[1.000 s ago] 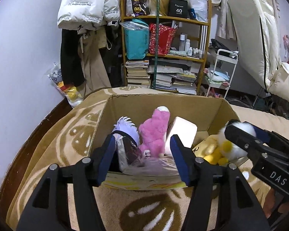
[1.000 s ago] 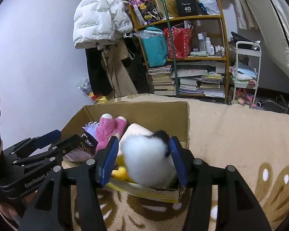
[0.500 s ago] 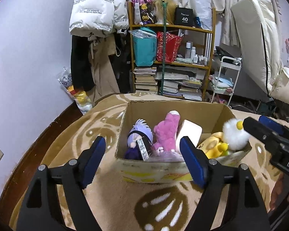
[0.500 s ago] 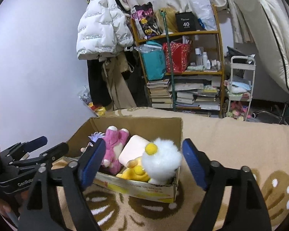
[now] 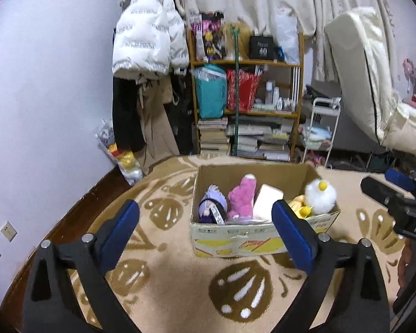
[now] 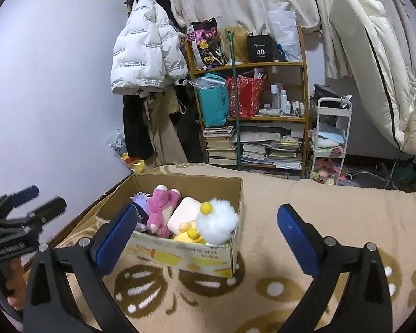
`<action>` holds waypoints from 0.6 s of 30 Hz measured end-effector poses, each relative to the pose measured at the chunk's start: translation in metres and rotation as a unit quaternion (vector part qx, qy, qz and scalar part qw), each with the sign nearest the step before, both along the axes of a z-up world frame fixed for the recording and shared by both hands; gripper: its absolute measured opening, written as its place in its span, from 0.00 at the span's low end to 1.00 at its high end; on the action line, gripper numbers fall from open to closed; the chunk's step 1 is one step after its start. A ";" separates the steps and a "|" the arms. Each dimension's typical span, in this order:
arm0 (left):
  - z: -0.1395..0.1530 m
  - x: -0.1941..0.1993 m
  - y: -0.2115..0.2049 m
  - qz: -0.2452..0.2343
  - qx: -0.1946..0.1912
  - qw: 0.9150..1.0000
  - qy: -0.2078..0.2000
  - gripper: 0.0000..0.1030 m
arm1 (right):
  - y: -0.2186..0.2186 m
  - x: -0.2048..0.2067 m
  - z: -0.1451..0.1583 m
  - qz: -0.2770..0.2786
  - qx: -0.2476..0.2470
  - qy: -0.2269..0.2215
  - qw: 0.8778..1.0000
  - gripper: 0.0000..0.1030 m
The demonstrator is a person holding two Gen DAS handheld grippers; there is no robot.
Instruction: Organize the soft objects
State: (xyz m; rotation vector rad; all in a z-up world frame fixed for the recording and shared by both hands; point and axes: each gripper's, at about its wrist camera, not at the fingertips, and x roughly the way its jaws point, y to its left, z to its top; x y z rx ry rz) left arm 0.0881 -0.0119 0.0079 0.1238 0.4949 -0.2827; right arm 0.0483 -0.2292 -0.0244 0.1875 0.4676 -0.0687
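Black box [image 6: 260,48] on top shelf of the wooden bookshelf [image 6: 305,63]: large white "40", smaller lines above and below too small to read. Same box in left wrist view [image 5: 261,47], "40" blurred but legible. Left gripper [image 6: 27,208] body, left of the bookshelf, low: white label "GenRobot.AI". Right gripper [image 5: 388,186] body, right of the bookshelf: white letters "DAS", cut off at frame edge. White puffer jacket [image 6: 144,55] left of the bookshelf: repeated printed text lines, unreadable. Cardboard box [image 6: 185,255] below the bookshelf: front print illegible.
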 end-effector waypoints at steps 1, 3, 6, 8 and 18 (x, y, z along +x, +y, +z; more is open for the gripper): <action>0.003 -0.004 0.000 0.000 0.000 1.000 -0.003 0.95 | 0.002 -0.004 0.002 0.001 -0.004 -0.001 1.000 1.00; 0.010 -0.013 0.003 -0.003 0.001 1.000 -0.009 0.96 | 0.005 -0.012 0.006 0.003 -0.011 -0.003 1.000 1.00; 0.018 -0.027 0.009 -0.006 -0.007 1.000 -0.014 0.97 | 0.012 -0.022 0.013 0.011 -0.018 -0.010 1.000 1.00; 0.023 -0.036 0.015 -0.007 -0.017 1.000 -0.014 0.97 | 0.017 -0.028 0.017 0.012 -0.025 -0.014 1.000 1.00; 0.030 -0.069 0.030 0.013 -0.005 0.999 -0.045 0.99 | 0.023 -0.061 0.023 -0.006 -0.028 -0.037 0.999 1.00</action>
